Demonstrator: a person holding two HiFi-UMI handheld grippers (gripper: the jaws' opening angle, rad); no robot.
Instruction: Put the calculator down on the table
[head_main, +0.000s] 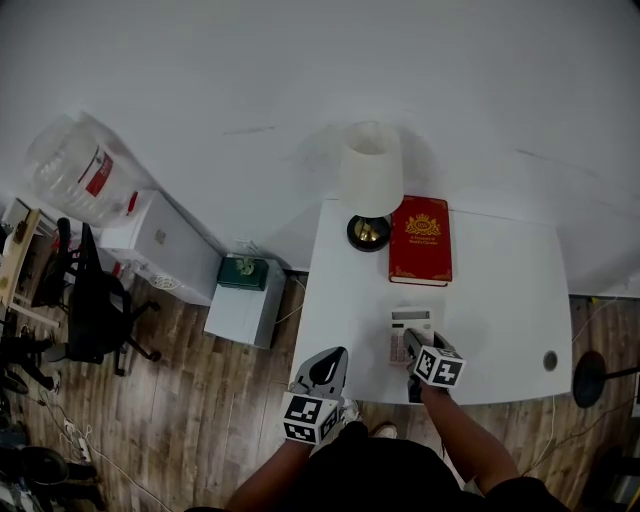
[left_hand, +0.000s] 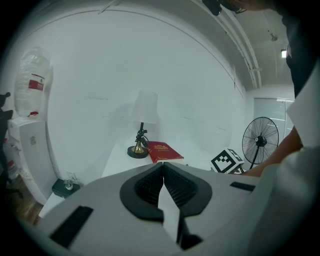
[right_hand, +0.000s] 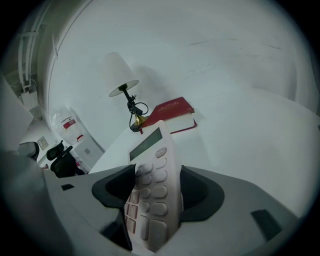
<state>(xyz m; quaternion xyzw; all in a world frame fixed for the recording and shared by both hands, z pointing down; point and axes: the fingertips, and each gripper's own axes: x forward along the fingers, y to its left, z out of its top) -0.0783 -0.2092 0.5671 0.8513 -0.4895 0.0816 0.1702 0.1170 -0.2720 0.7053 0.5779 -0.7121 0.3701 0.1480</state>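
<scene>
So the white table is carrying everything here. The lamp sits at its back left corner, and the red book is just beside it along the back edge.

The left gripper hangs off the front left corner, out over the floor. Its jaws are pressed together with nothing in them, so it's no part of this.

The right gripper is at the front edge, jaws spread wide. The calculator sits between them, with gaps showing on both sides, so we'd call that let go rather than gripped.

From the head view the calculator looks flat on the table, near the middle of the front edge. We reckon the putting-down is basically done. What's left is backing the right gripper off without nudging it.
</scene>
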